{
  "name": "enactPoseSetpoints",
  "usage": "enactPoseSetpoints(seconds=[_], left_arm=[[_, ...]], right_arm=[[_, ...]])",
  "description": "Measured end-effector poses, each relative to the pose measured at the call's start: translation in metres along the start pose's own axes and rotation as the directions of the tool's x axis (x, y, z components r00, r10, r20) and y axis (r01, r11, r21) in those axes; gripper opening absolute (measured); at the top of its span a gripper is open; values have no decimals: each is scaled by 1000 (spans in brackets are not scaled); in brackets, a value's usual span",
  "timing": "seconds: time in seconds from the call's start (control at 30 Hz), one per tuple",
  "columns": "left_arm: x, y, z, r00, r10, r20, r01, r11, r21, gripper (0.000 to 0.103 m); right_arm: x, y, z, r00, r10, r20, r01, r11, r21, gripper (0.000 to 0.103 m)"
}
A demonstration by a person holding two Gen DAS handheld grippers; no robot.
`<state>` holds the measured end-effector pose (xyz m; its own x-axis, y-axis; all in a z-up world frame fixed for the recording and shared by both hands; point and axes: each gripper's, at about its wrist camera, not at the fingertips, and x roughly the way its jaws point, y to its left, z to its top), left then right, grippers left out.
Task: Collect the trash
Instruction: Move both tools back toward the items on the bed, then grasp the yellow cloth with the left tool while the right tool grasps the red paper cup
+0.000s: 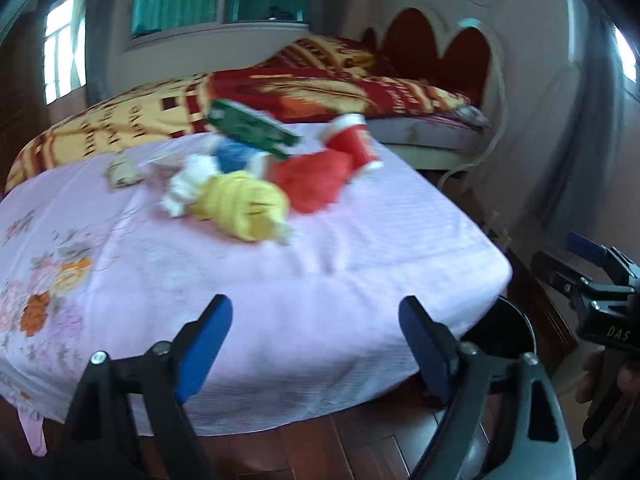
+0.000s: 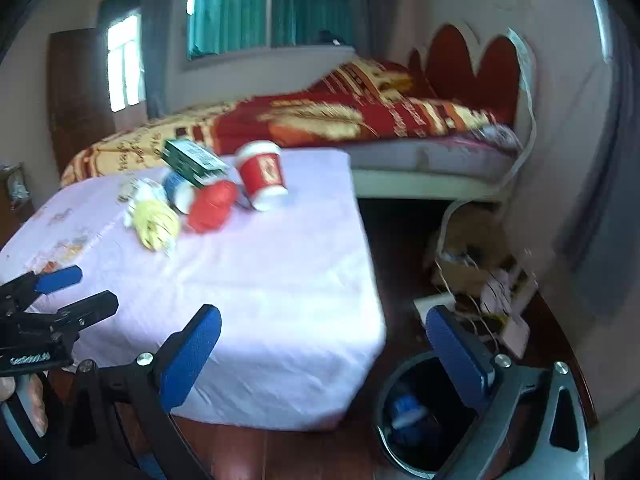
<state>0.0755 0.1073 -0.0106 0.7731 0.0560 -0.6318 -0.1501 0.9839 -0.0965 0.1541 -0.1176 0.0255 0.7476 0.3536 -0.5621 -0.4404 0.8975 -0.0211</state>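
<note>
Bed [image 2: 400, 120] with red-and-yellow blanket [image 1: 320, 92] and red scalloped headboard [image 2: 472, 68] runs along the far wall, behind the table.

Table under a pink floral cloth [image 1: 280, 280] fills the near-to-middle ground; dark wood floor [image 2: 280, 452] below it.

Round dark trash bin [image 2: 404, 428] stands on the floor just off the table's near right corner. Something blue lies inside [image 2: 406, 414]; blurred, cannot identify.

Trash sits clustered on the far part of the table:
- Red paper cup [image 2: 262, 174], tipped over, at the right end of the cluster.
- Green carton [image 1: 252, 126], propped on the other pieces, tilted.
- Red crumpled wad [image 1: 316, 184], touching the cup.
- Yellow crumpled wad [image 1: 240, 210], nearest piece, left of the red wad.
- Blue-and-white cup [image 2: 180, 190], partly under the carton.
- White crumpled tissue [image 1: 188, 184], touching the yellow wad's left side.
- Small brown scrap [image 1: 122, 170], apart, at the far left.

Left gripper [image 1: 316, 344]: jaws spread wide, nothing between them, over the table's near edge.

Right gripper [image 2: 324, 356]: jaws spread wide, holding nothing, over the table's near right corner, with the bin under its right finger.
</note>
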Motion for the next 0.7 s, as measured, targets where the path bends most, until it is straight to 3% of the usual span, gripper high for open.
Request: enactPoseSetpoints(seconds=[0.27,0.57,0.7], left_arm=[[13,46,13,994,110,5,-110,992,-62,86],[58,46,42,995,97,17,-96,992,-86,86],[88,45,50,994,110,-19,-111,991,-79,86]], right_arm=[[37,37,20,998,37,-56,-39,998,-39,103],[91,35,61,996,70,-55,-73,995,-62,102],[122,29,73,994,78,-77,-83,994,-71,100]])
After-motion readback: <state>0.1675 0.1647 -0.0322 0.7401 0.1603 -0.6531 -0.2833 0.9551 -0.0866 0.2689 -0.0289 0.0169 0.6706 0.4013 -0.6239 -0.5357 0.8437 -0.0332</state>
